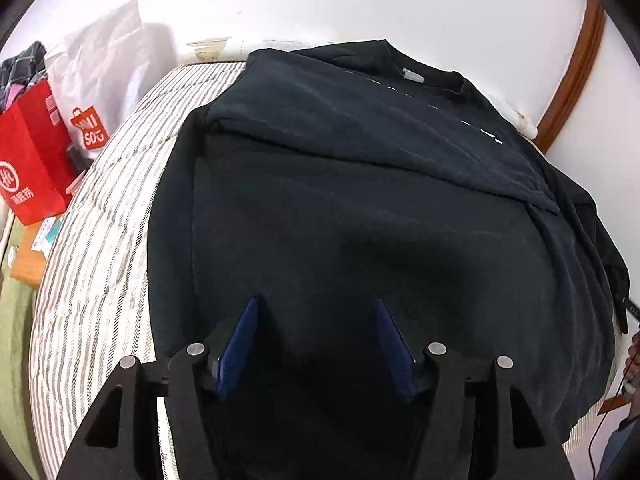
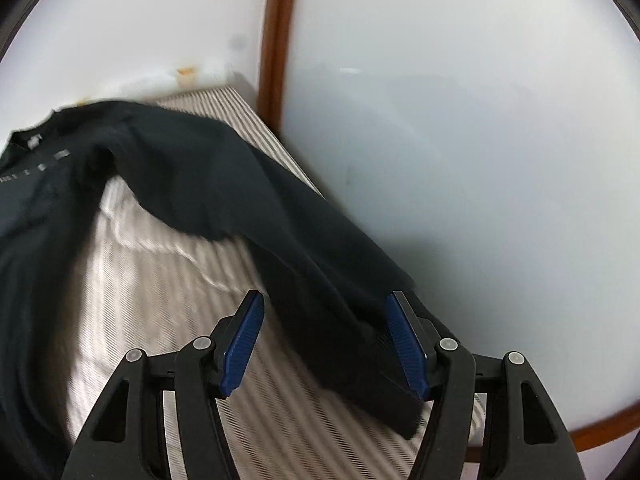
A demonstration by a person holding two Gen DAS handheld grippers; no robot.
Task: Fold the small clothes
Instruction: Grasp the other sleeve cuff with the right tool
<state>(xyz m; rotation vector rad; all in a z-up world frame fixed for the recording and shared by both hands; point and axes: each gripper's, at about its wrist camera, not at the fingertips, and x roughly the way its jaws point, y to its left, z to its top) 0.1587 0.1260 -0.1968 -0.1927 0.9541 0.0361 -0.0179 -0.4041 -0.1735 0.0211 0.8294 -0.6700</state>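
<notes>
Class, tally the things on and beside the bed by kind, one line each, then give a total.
Black shirts: 1
Red paper bags: 1
White shopping bags: 1
Striped bed covers: 1
Hand-held grippers: 2
Total: 6

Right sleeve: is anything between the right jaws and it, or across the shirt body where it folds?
Nothing visible blocks it. The sleeve already lies between the open jaws of the right gripper, and the shirt body shows only its own folded fabric under the open left gripper.
</notes>
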